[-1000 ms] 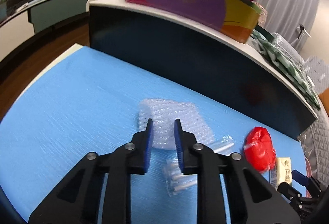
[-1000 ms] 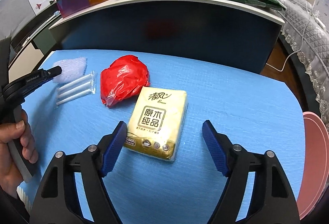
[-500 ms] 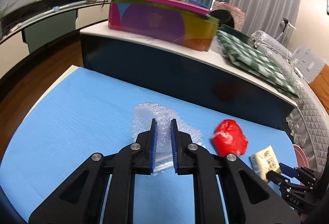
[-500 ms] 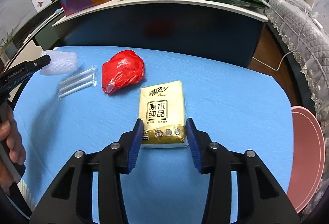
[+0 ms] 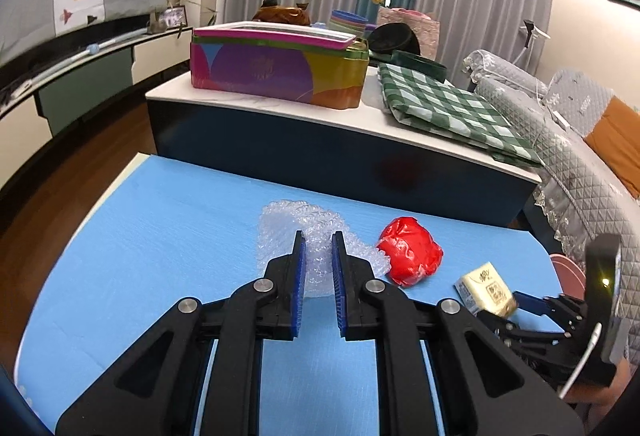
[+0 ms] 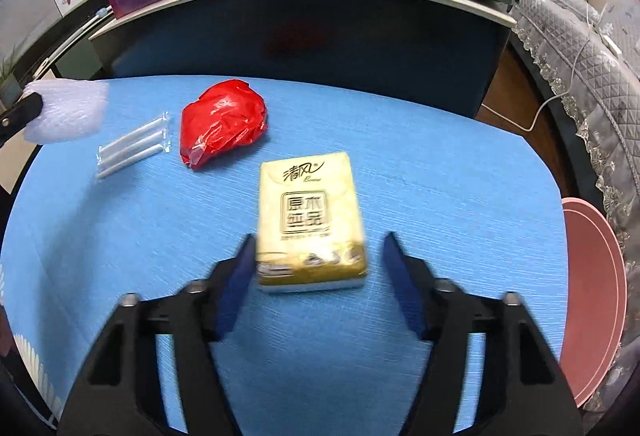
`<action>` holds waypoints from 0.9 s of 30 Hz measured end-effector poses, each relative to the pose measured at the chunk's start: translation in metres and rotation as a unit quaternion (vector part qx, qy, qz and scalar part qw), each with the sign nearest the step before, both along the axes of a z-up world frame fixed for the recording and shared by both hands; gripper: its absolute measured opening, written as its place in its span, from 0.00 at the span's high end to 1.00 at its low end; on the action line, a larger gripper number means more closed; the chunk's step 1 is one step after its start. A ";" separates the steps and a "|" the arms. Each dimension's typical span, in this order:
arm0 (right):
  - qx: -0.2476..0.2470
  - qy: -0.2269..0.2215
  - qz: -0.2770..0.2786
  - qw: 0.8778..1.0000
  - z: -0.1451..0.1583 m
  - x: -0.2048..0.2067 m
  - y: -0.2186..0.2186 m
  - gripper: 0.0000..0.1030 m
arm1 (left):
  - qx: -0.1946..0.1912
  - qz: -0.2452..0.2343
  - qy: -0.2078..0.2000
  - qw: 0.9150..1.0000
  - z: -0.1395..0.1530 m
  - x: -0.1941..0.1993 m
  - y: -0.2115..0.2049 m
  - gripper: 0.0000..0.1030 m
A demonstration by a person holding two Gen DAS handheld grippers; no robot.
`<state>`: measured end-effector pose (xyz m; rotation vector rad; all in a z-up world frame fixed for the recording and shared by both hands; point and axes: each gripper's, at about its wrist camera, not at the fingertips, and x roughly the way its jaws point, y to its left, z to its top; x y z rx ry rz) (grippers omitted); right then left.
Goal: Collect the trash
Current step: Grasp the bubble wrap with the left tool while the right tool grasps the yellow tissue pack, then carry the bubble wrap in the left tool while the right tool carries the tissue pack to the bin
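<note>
Blue tabletop (image 6: 460, 172): beside the red bag (image 6: 222, 124), the left gripper (image 5: 318, 268) pinches bubble wrap (image 5: 280, 228); the right gripper (image 6: 316, 272) (jaws opening, clear of it) may drop the tissue pack (image 6: 310, 220).

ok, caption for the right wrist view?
Right gripper opening around a yellow tissue pack on the blue mat, red bag beyond.

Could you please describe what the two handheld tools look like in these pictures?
Both are matte black plastic. The left tool and the right tool each have two angular fingers with triangular cut-outs, silver round bolts at the joints and flat blue pads. From the left wrist view, the right tool's body shows a small yellow light and a white cable.
</note>
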<state>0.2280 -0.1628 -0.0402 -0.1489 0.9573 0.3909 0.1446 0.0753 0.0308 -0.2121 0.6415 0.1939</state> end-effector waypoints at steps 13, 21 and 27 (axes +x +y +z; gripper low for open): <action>0.018 -0.051 -0.012 0.998 0.040 -0.029 -0.024 0.49 | 0.023 -0.016 -0.007 1.000 0.013 -0.027 -0.022 0.88; 0.021 -0.083 -0.026 0.996 0.063 -0.055 -0.059 0.49 | 0.034 -0.036 -0.018 0.999 0.018 -0.046 -0.046 0.88; 0.040 -0.101 -0.047 0.993 0.084 -0.069 -0.090 0.49 | 0.024 -0.052 -0.025 0.998 0.019 -0.049 -0.062 0.88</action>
